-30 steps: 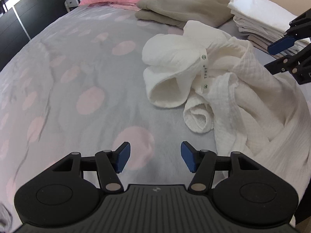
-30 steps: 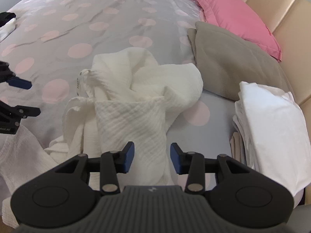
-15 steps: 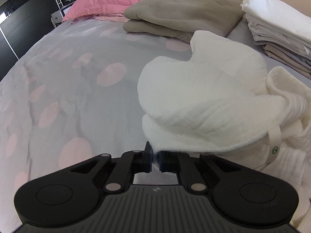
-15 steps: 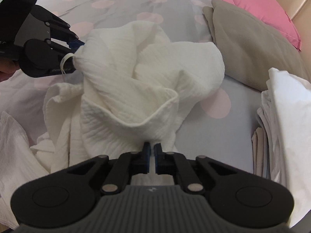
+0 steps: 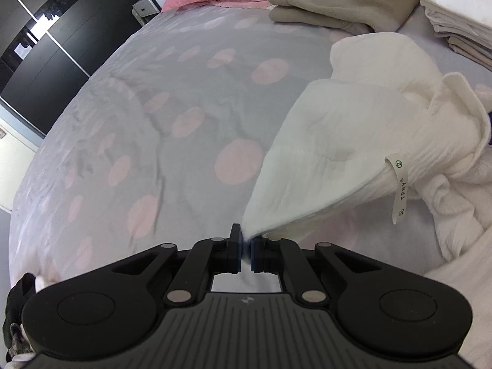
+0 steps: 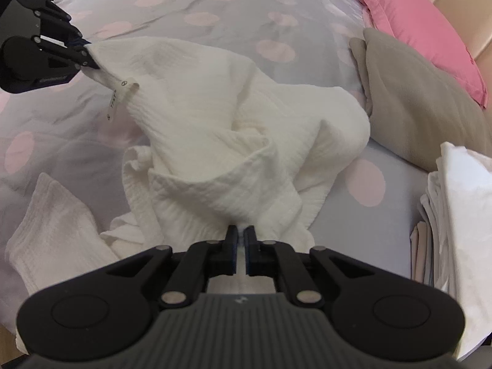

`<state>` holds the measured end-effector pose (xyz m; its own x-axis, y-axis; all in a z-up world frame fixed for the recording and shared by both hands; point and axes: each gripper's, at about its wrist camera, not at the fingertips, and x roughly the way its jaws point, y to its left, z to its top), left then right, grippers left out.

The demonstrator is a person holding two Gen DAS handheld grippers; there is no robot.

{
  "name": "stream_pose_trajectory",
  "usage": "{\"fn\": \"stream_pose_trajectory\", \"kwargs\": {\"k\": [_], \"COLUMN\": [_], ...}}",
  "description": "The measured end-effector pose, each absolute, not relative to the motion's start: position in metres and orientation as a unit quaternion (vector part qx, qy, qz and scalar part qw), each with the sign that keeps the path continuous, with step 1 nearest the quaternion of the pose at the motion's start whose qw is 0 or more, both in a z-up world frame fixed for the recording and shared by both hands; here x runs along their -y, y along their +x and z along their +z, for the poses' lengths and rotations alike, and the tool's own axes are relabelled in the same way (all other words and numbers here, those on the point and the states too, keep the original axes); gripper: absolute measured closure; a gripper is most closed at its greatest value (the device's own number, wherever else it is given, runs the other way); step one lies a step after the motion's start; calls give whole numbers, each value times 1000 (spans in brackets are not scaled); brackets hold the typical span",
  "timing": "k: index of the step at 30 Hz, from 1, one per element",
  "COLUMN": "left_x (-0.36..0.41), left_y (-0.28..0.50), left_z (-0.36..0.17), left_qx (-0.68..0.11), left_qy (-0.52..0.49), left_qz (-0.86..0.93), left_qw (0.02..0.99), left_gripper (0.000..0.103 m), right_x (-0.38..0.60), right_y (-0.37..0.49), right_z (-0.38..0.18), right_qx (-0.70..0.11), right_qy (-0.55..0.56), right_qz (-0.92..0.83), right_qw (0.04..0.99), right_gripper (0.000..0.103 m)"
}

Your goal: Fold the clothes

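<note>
White garment [image 6: 233, 141] stretched above the dotted bedspread [image 5: 184, 117]: left gripper [image 5: 245, 247] pinches one corner near the label [image 5: 399, 184]; right gripper [image 6: 241, 253] clamps a bunched edge between closed fingers.

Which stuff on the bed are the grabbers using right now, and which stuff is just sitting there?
In use:
- white crinkly garment, pinched at two spots
- left gripper, shut on a corner near the label
- right gripper, shut on another edge

Just sitting there:
- pink pillow
- folded tan blanket
- stack of folded white laundry
- another white cloth
</note>
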<state>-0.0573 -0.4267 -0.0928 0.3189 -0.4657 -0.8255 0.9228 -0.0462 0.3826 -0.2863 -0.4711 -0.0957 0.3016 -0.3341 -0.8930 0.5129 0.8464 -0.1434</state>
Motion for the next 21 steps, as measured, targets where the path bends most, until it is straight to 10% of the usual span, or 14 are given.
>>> {"fn": "stream_pose_trajectory", "kwargs": {"k": [4,12,17,19,21], "left_x": [381,297,264,252,240], "left_y": [-49,-18,-9,-6,-4], "left_z": [-80,-64,-27,-10,6], "left_qx": [-237,-266,-257,-251,-245], "left_qy": [498,505,480,470,459], "left_qz": [-517,-463,-447,-442,-436], "left_qw": [654,679,709,722,734], "left_gripper": [100,100,100,100,100], "right_x": [453,438,415,402,390], "right_y": [-282,-256,-243,-237,-233], "right_z": [-83,-93,-114,-121,-117], "right_qx": [-499,-517,-545,-555,-553], "right_qy": [53,20,95,100,95], "right_qz": [-245,-197,-114,-109,-115], "right_qw": [829,833,825,819,820], "right_gripper": [47,36,53,97,98]}}
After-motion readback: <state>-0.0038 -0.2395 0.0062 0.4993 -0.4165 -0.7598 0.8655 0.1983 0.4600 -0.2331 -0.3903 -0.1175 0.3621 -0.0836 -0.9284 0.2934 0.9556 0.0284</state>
